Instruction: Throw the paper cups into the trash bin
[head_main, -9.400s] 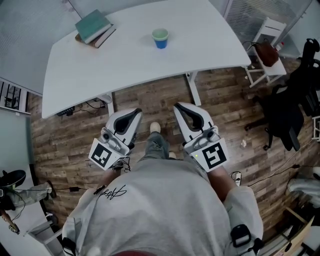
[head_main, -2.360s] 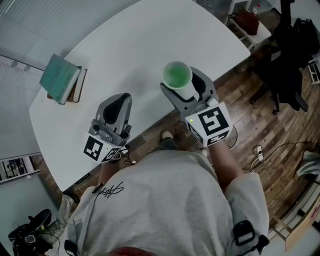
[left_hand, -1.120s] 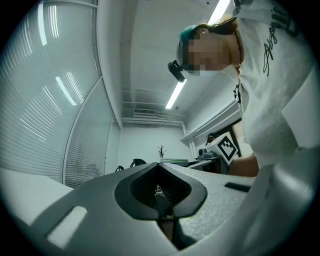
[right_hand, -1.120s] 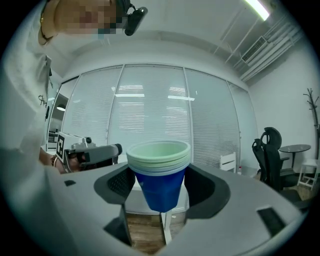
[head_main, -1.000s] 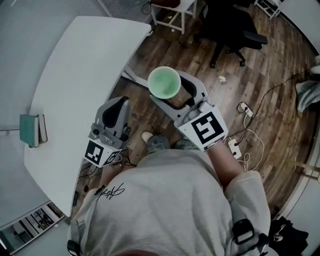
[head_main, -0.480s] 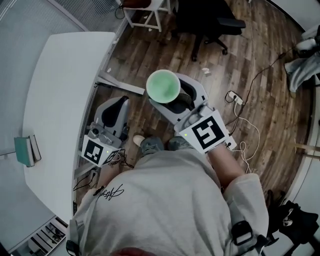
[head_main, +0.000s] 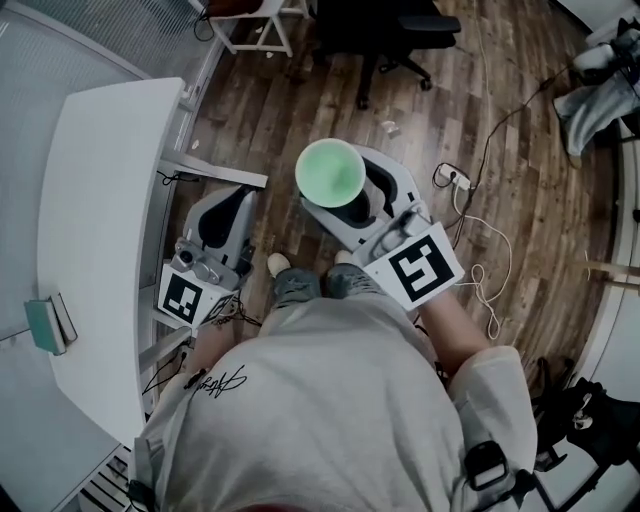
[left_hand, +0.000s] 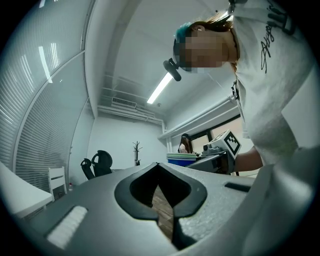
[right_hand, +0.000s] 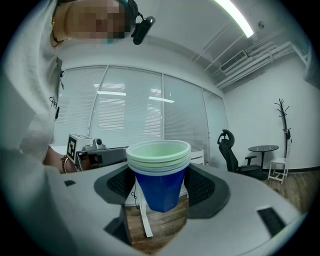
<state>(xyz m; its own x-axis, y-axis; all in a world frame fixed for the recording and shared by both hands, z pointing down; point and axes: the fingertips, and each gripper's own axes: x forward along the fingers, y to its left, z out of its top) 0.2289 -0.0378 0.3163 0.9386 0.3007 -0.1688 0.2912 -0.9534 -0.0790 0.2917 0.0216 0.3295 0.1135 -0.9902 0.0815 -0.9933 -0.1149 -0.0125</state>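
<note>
Paper cups (head_main: 330, 172) stacked, clamped in right gripper (right_hand: 159, 192) fingers, left gripper (head_main: 236, 200) fingers closed, empty

We stand on the wooden floor (head_main: 520, 150), looking down past our grey shirt (head_main: 320, 400). At twelve o'clock, the right hand-held gripper (head_main: 352, 198) has its jaws on either side of a paper cup (head_main: 330, 172), which is upright with its green inside facing us. The left hand-held gripper (head_main: 230, 208) sits at ten o'clock with its jaws drawn together. The white desk (head_main: 95, 180) runs along nine o'clock, with books (head_main: 50, 322) lying on it toward eight. A black office chair (head_main: 385, 30) stands further out at twelve. A power strip (head_main: 452, 178) lies on the floor at two o'clock.
</note>
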